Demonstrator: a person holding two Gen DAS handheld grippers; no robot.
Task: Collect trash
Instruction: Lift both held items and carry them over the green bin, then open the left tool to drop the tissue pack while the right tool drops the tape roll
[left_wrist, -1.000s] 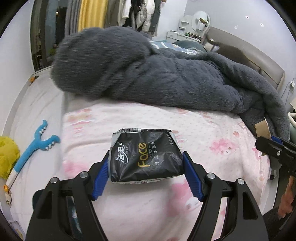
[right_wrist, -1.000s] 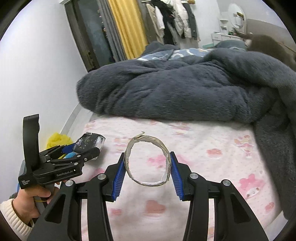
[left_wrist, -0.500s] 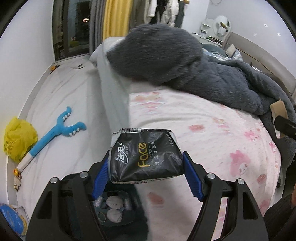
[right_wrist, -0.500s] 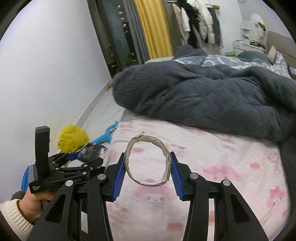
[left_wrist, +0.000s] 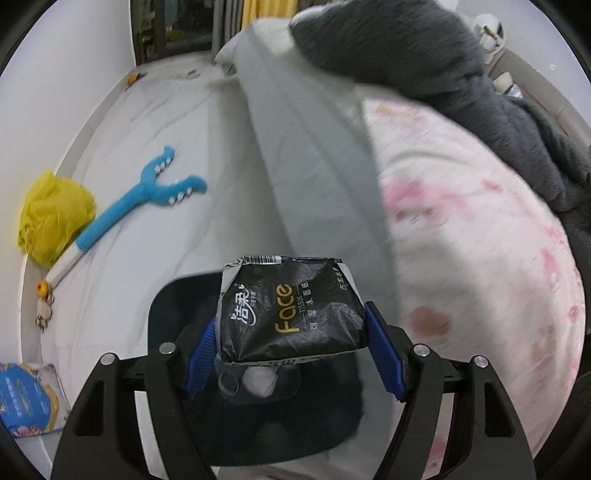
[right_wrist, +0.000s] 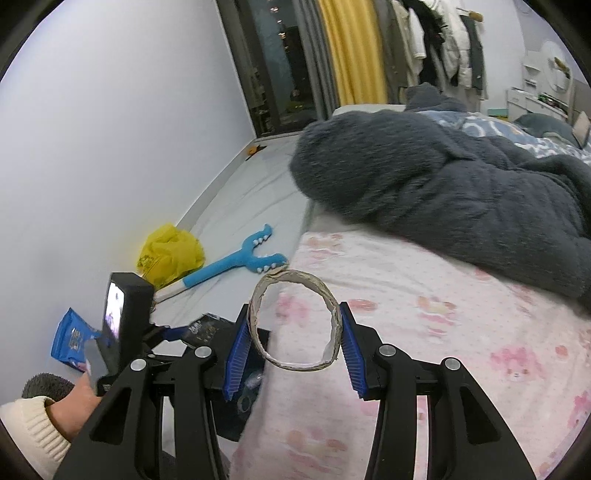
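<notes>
My left gripper (left_wrist: 291, 350) is shut on a black tissue packet (left_wrist: 290, 319) marked "Face". It holds the packet above a dark trash bin (left_wrist: 177, 310) beside the bed, with white scraps inside. My right gripper (right_wrist: 291, 345) is shut on a cardboard roll ring (right_wrist: 295, 321), held over the pink bed edge. The left gripper (right_wrist: 177, 332) with the packet (right_wrist: 207, 325) shows in the right wrist view, low left, over the bin (right_wrist: 229, 410).
A pink patterned bed sheet (left_wrist: 461, 221) with a grey fluffy blanket (right_wrist: 443, 192) lies to the right. On the pale floor mat lie a blue toy (left_wrist: 136, 199), a yellow bag (left_wrist: 51, 218) and a blue wrapper (right_wrist: 70, 341). A white wall stands left.
Both grippers have swung left off the bed toward the floor side. The left gripper with the packet has come over the dark bin. The right gripper still holds the ring.
</notes>
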